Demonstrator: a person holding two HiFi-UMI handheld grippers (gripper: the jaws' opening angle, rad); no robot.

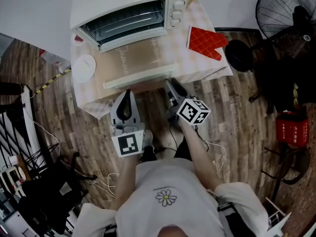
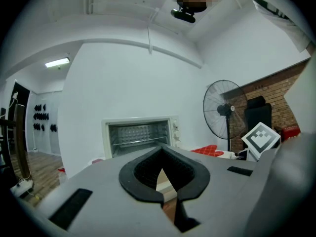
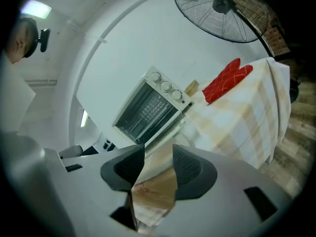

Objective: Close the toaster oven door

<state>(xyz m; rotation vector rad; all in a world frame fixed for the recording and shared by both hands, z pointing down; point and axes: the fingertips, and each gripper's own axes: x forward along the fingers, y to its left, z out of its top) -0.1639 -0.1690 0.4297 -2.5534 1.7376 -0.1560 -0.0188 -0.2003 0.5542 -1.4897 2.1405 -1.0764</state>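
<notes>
On the table — toaster oven door open.

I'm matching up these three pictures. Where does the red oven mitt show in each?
Head view: red oven mitt, upper right of centre.
Left gripper view: low, right of centre.
Right gripper view: upper right.
Shared landmark: the open toaster oven, left of the mitt everywhere.

The person wears a white short-sleeved T-shirt with a small daisy print. The left claw and the right claw are grey plastic, each with black ribbed pads and a white cube bearing black square markers.
</notes>
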